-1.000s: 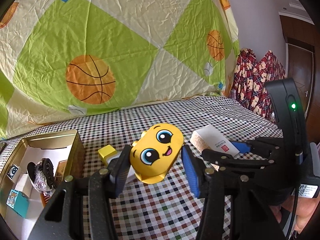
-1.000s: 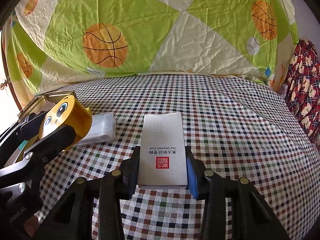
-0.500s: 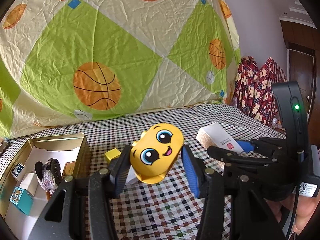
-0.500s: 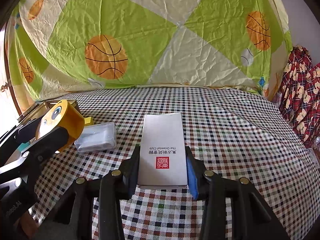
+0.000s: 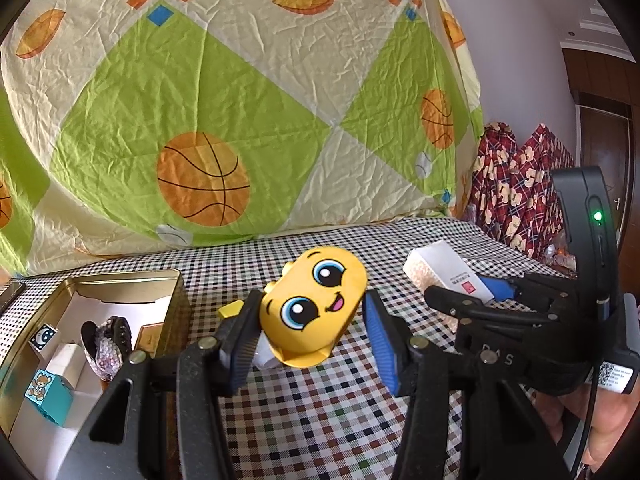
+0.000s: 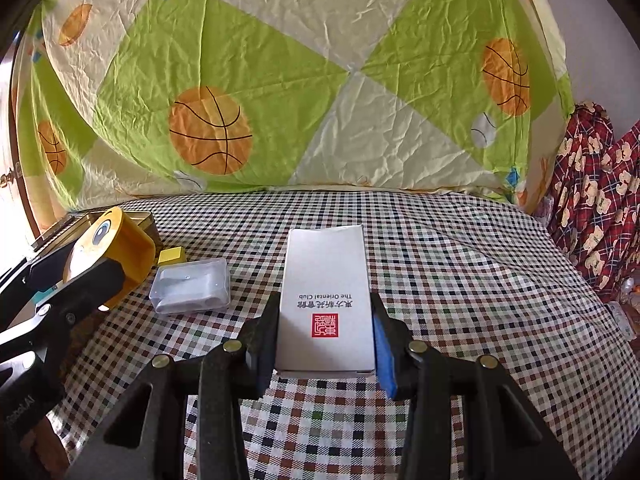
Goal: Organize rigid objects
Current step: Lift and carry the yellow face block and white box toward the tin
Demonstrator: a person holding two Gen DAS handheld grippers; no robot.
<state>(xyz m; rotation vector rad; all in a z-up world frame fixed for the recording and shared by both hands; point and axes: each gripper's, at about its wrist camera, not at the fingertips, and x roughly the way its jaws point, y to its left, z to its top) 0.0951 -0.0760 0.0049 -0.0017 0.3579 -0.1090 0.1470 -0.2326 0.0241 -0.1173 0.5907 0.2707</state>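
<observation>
At the centre of the left wrist view, the left gripper [image 5: 310,330] clamps a yellow toy block with a cartoon face [image 5: 314,306] above the checked cloth [image 5: 320,408]. The open gold tin [image 5: 120,280] sits at lower left. In the right wrist view, the right gripper [image 6: 325,340] pinches a white carton [image 6: 326,300] at centre frame.

I'm seeing a checkered tablecloth [image 6: 460,280] across the lower frame w/ a wrinkled green-and-cream basketball-print sheet [image 6: 280,80] hung behind it, filling the top. Far right: red plaid bear-print fabric [image 5: 516,200], a pale wall [image 5: 516,32] above it, and a dark wood door [image 5: 600,152] at the edge. Bright daylight at left edge of right view.
</observation>
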